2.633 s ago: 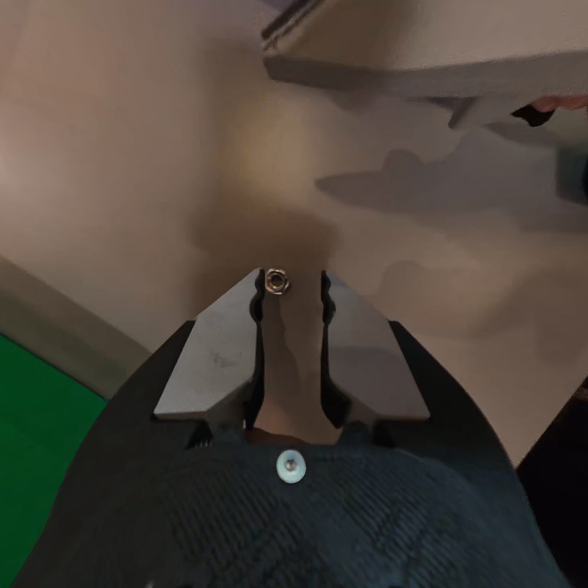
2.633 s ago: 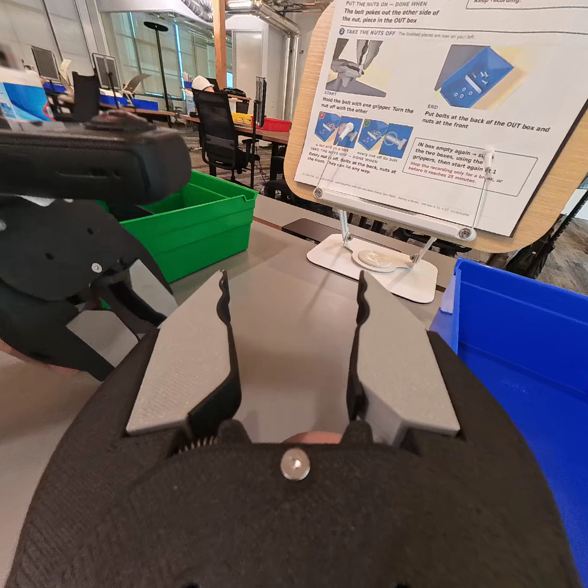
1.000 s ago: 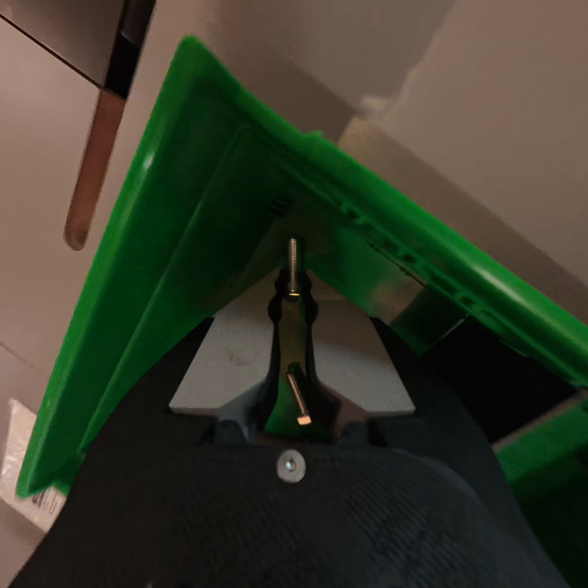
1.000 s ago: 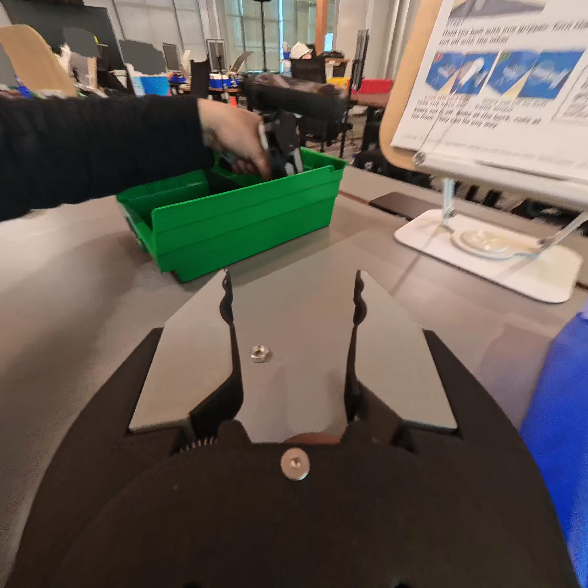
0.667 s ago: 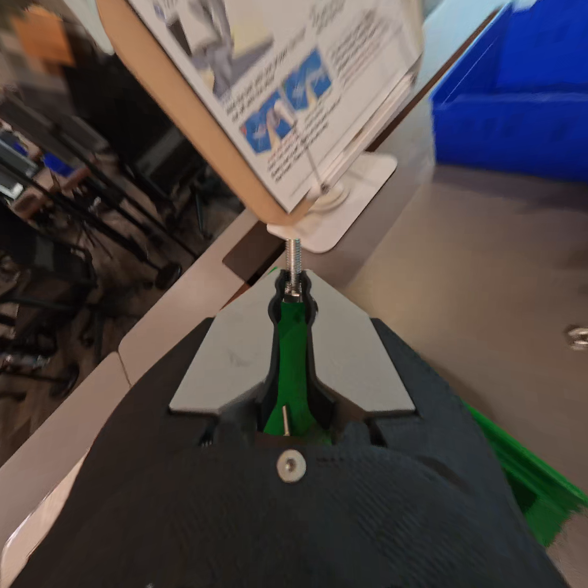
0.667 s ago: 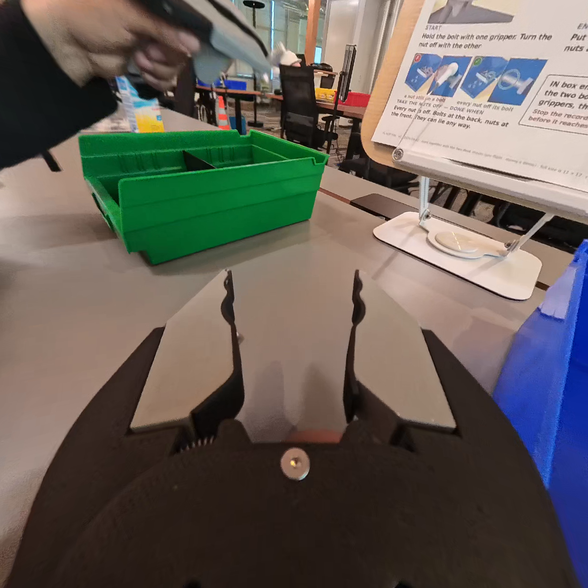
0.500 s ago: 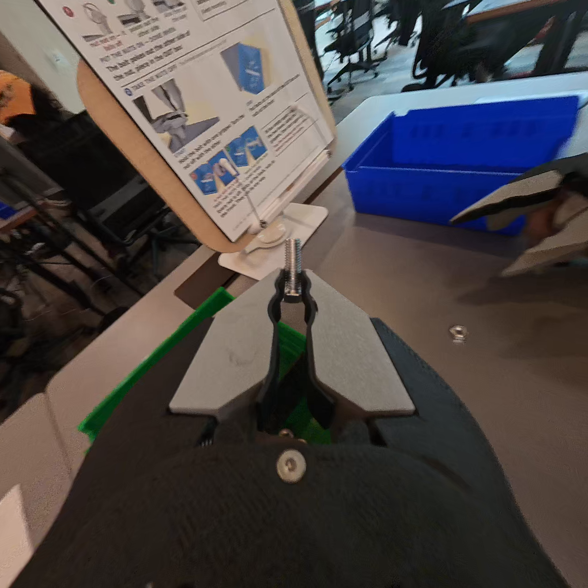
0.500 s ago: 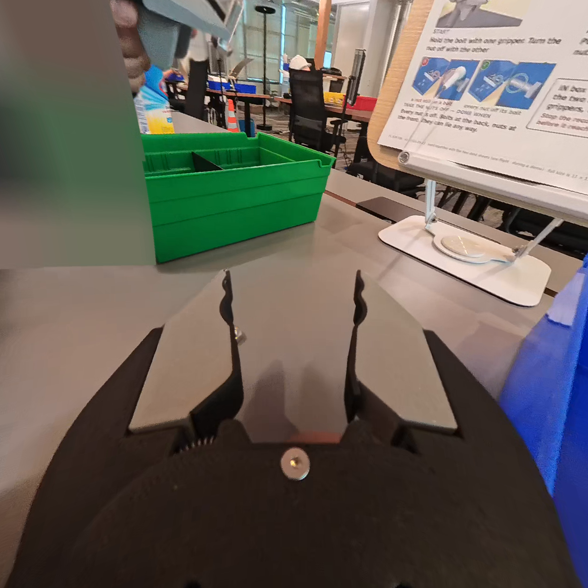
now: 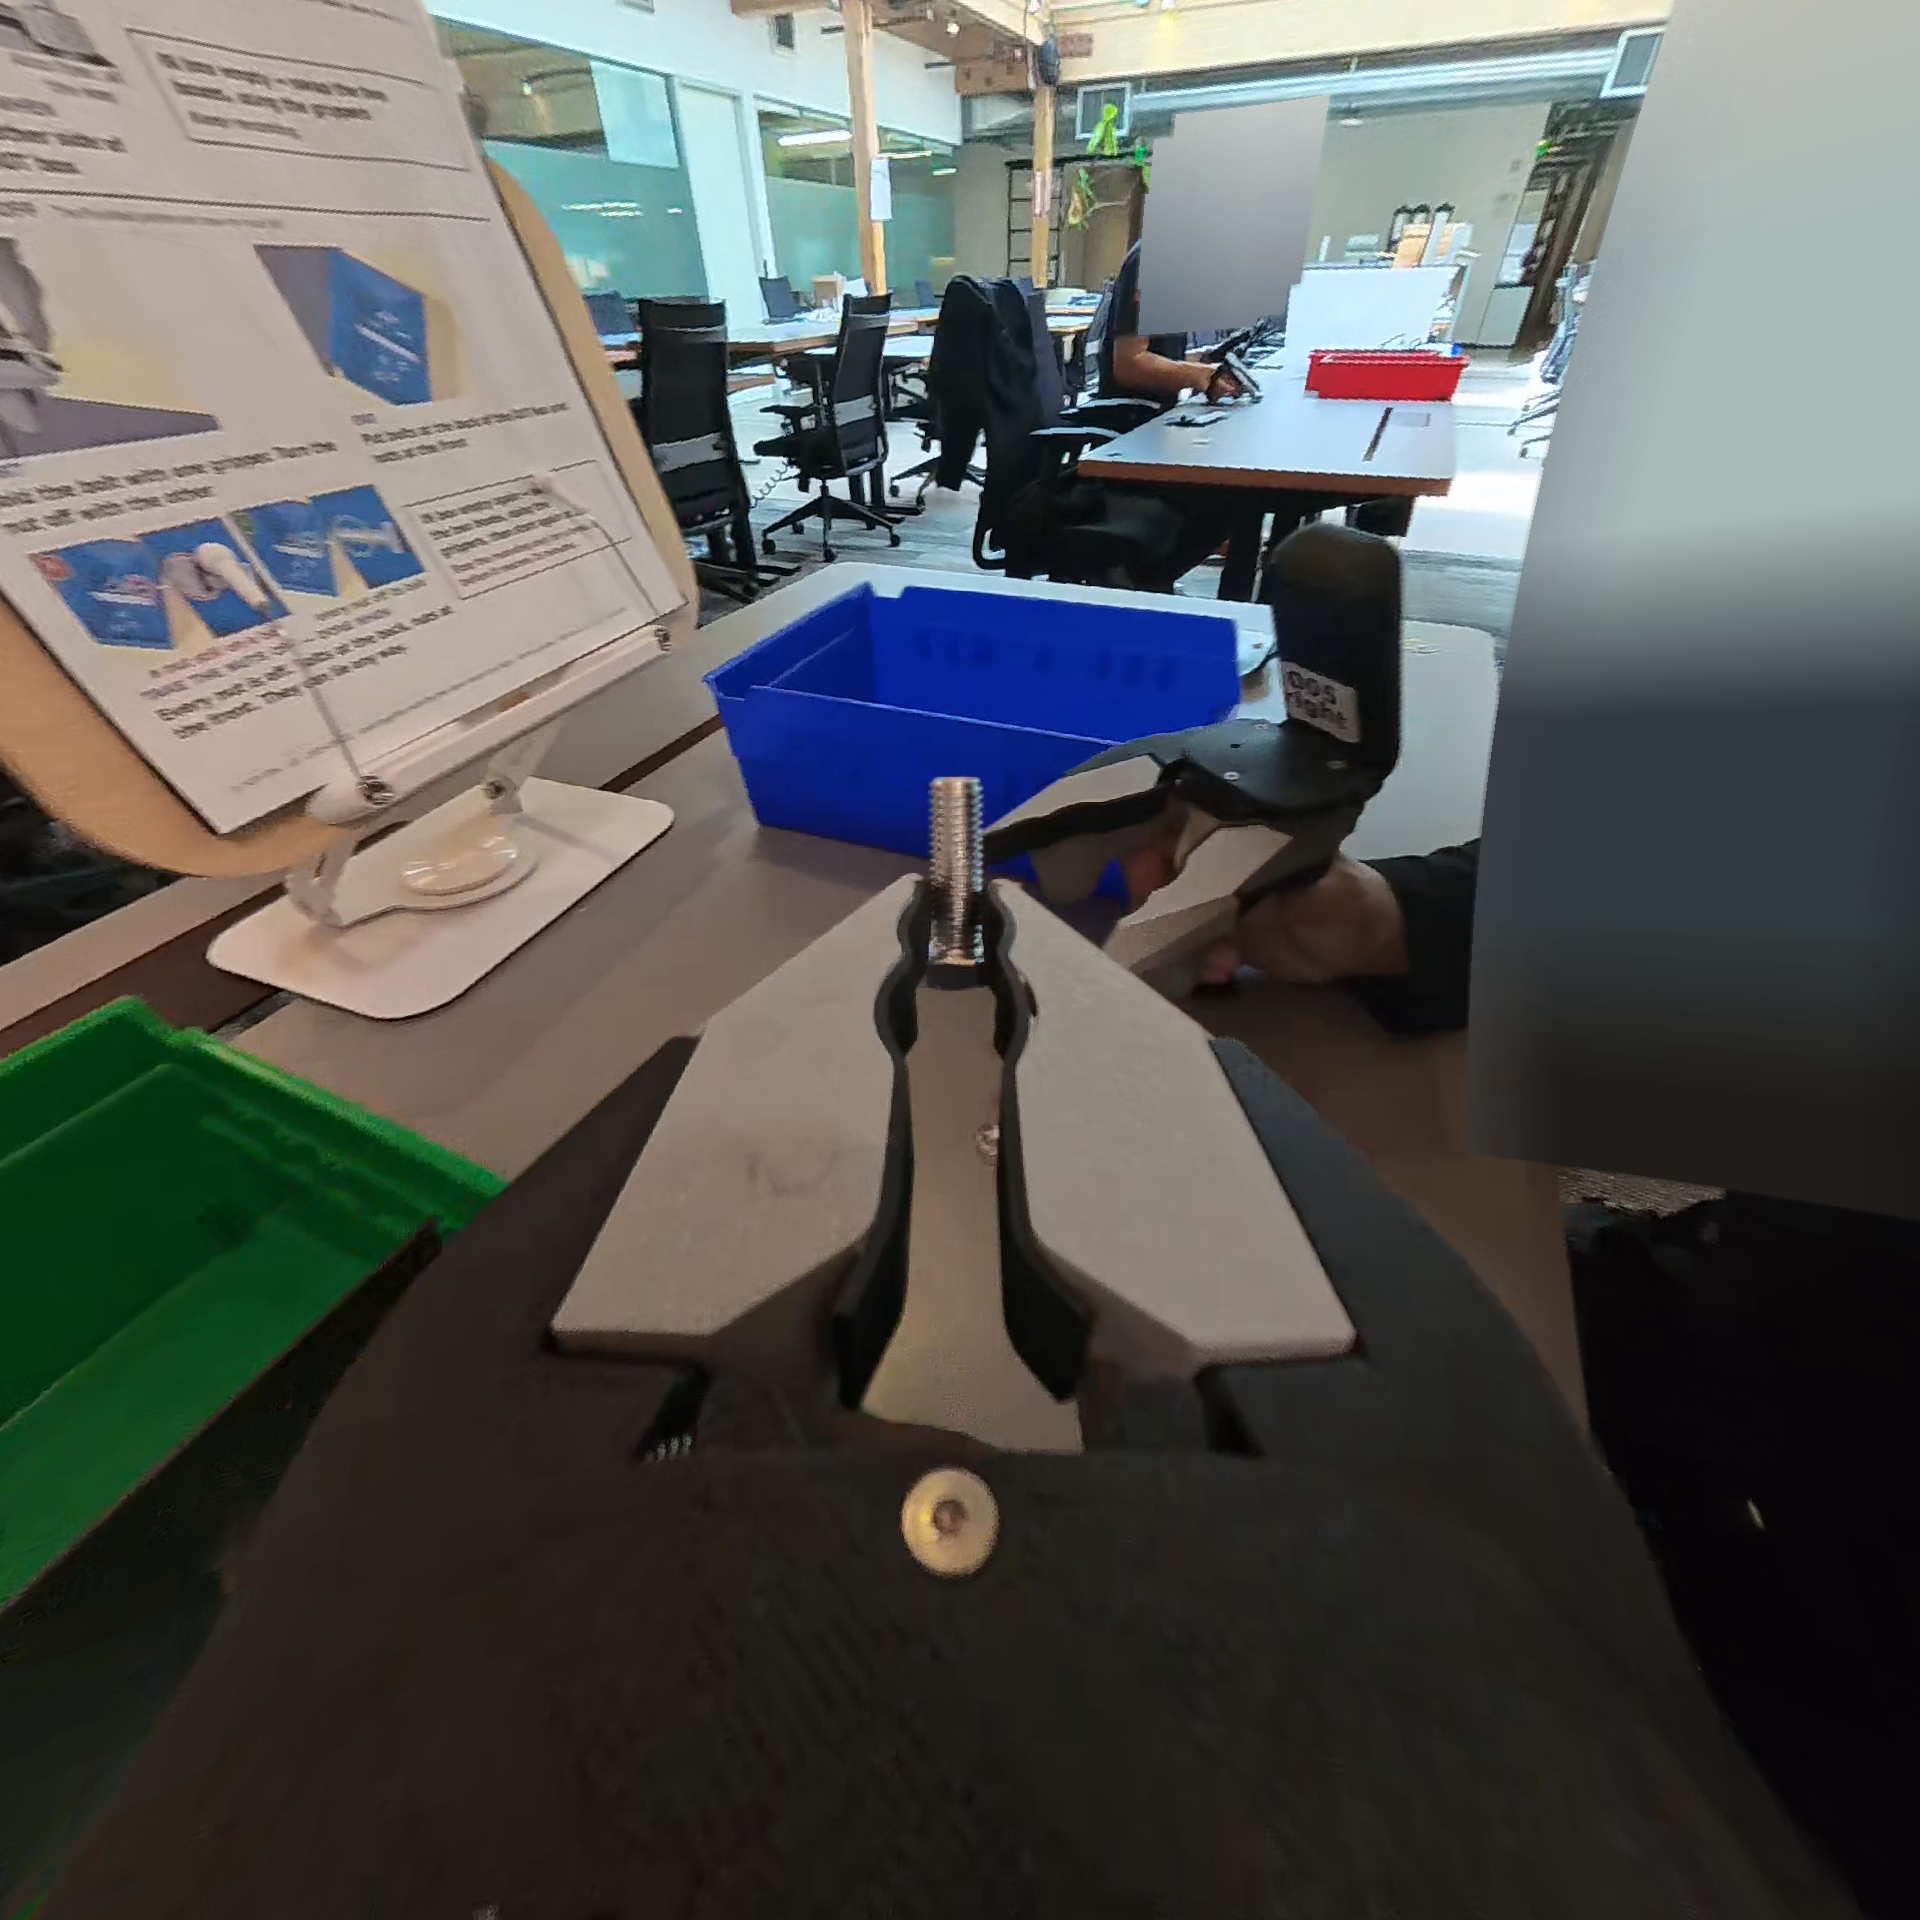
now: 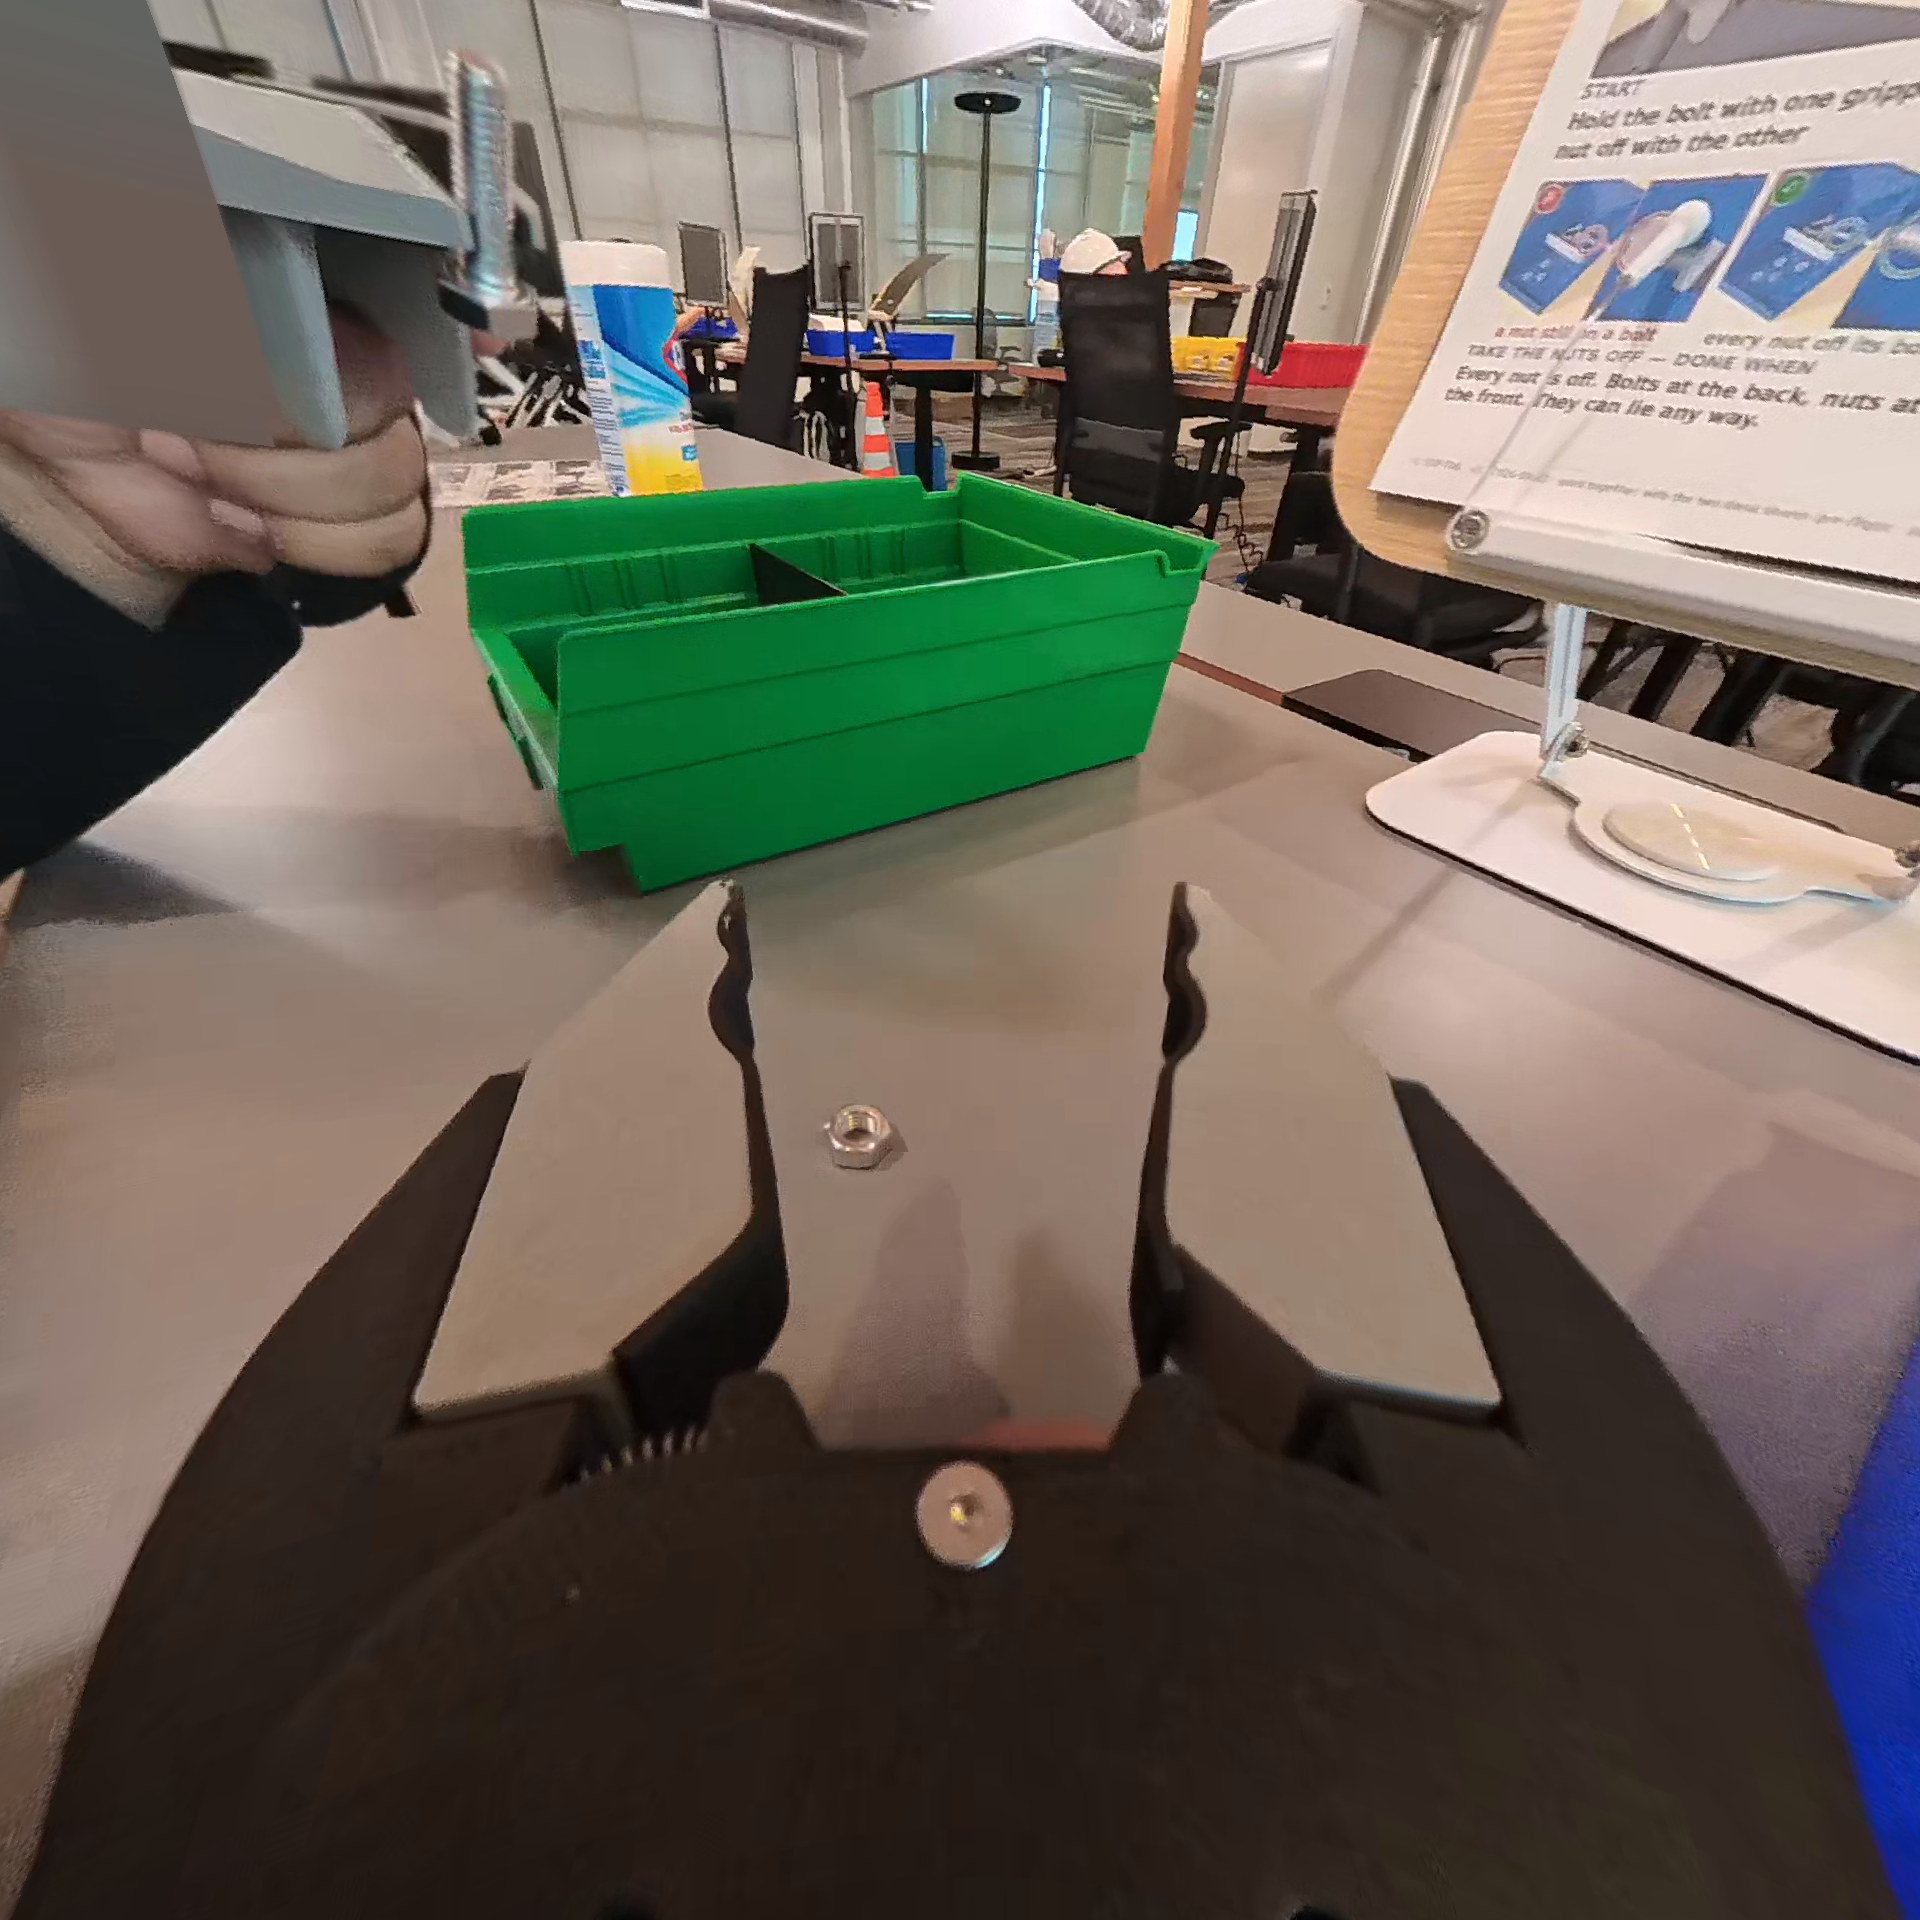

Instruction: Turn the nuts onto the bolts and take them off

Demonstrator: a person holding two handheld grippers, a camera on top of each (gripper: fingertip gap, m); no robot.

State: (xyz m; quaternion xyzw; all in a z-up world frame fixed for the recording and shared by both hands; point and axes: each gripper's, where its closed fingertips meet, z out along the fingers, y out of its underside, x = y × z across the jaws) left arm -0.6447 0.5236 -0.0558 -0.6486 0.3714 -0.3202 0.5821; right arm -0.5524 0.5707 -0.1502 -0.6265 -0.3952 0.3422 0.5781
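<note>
My left gripper (image 9: 954, 925) is shut on a silver bolt (image 9: 956, 862), held by its head with the threaded end pointing out past the fingertips, above the grey table. In the right wrist view the bolt (image 10: 480, 177) shows at the upper left, held upright. My right gripper (image 10: 956, 914) is open and low over the table, with a loose silver nut (image 10: 858, 1135) lying on the table between its fingers, nearer the left one. The nut (image 9: 987, 1141) also peeks through the gap of my left gripper. The right gripper (image 9: 1122, 873) shows in the left wrist view near the blue bin.
A green divided bin (image 10: 831, 665) stands on the table beyond the nut. A blue bin (image 9: 966, 717) stands at the right. An instruction sheet on a white stand (image 9: 436, 883) is at the back. A wipes canister (image 10: 634, 374) stands behind the green bin. My right fingertips sit around 15 cm from my left ones.
My left gripper lifted the bolt out of the green bin and swung it over the table toward the right gripper. My right gripper shifted so the nut lies between its fingers again.
</note>
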